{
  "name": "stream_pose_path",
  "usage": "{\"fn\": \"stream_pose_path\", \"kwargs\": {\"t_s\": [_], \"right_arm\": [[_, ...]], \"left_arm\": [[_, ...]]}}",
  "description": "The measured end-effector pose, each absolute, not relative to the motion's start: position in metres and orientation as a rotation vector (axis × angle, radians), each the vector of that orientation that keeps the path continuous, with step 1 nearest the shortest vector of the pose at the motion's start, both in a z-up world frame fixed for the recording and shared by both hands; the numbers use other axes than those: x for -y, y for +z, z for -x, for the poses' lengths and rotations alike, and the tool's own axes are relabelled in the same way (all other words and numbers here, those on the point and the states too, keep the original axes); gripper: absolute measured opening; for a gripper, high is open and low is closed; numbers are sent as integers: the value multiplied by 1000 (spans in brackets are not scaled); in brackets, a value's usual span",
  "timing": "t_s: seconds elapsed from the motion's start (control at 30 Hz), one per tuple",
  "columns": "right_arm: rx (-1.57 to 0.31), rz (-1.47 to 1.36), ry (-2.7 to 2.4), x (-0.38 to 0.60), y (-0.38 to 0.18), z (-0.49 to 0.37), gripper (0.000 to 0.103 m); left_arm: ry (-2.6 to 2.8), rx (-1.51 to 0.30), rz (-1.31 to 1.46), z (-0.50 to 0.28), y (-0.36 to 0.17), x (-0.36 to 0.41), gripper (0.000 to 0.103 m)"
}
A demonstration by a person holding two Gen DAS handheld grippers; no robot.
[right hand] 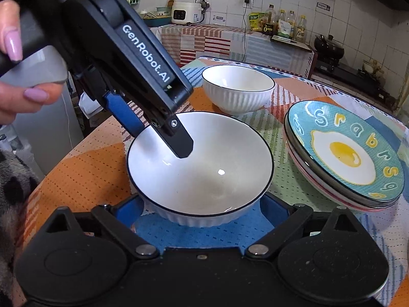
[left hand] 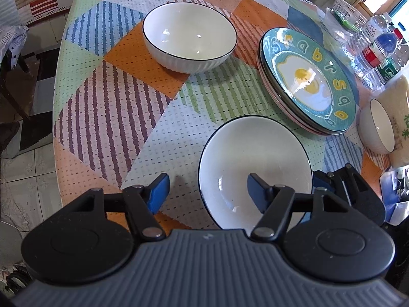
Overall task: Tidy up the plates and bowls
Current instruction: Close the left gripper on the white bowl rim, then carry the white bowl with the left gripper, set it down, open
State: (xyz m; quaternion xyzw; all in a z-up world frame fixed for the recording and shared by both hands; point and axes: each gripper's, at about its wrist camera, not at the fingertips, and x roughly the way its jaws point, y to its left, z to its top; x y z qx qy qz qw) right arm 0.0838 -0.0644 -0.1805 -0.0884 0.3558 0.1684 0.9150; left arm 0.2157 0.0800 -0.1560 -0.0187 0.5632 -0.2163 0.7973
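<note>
Straddling the white ribbed ceramic bowl's left rim, the left gripper stands half-spread ungripping, presumably for lifting; the right gripper gapes wide around its base.

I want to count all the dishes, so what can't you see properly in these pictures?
- Plate stack: both views; the egg plate covers the lower plates, so their count is unclear.
- Small bowl: left wrist view; partly cut off by a pale bag.
- Near bowl: right wrist view; right gripper hides its base.

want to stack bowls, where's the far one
In the left wrist view the far bowl sits upper centre on the table, left of the plate stack.
</note>
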Motion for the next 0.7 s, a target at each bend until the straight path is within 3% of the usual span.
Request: {"fn": "stream_pose_path", "kwargs": {"t_s": [0.13, 0.17, 0.23, 0.7], "right_arm": [[-734, 164, 346, 63, -186, -88, 99], [-728, 167, 347, 63, -187, -88, 99], [-722, 171, 339, 62, -187, -86, 99], [-756, 155, 275, 87, -166, -54, 99]], "left_arm": [[-481, -1232, 43, -215, -162, -75, 31], [-471, -1230, 34, -213, -163, -73, 29], [-458, -1213, -40, -209, -161, -67, 16], [-554, -1215, -86, -174, -137, -31, 16]]}}
